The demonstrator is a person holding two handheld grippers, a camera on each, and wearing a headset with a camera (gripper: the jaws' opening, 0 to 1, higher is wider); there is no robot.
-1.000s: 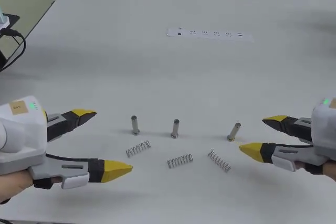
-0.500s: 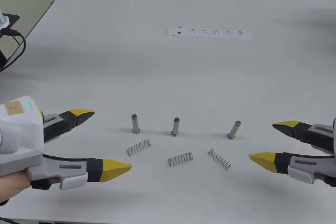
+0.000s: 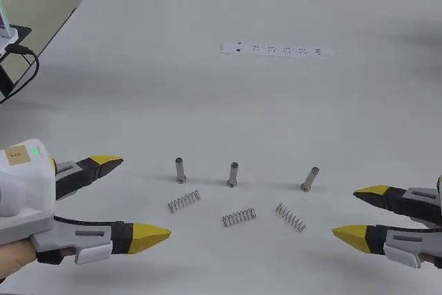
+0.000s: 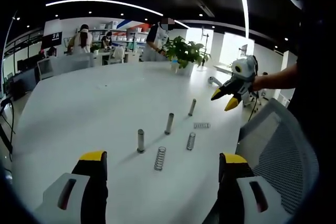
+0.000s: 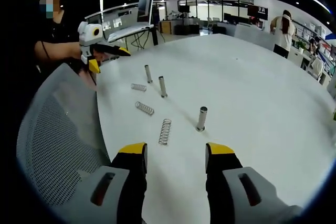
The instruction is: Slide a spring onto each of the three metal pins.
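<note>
From where I stand, three short silver metal pins stand upright in a row on the white tabletop (image 3: 207, 101): the left pin (image 3: 179, 170), the middle pin (image 3: 233, 175) and the right pin (image 3: 310, 178). A small coiled steel wire spring lies on its side close in front of each one. The left spring (image 3: 183, 201) lies at about six o'clock from the left pin. The middle spring (image 3: 239, 217) lies at six o'clock from the middle pin. The right spring (image 3: 291, 217) lies at about seven o'clock from the right pin. Each spring is near its pin but apart from it, and all three pins are bare.

The grey, yellow-tipped left gripper (image 3: 141, 197) hovers at roughly eight o'clock from the left pin, tips pointing toward three o'clock. Its jaws are spread wide and nothing is between them. The matching right gripper (image 3: 345, 213) sits at about four o'clock from the right pin, tips pointing toward nine o'clock. Its jaws are parted somewhat less and are likewise empty. Neither gripper touches a pin or a spring.

Far back at twelve o'clock from the middle pin, well apart from the pins, lies a long flat white power strip (image 3: 273, 50).
</note>
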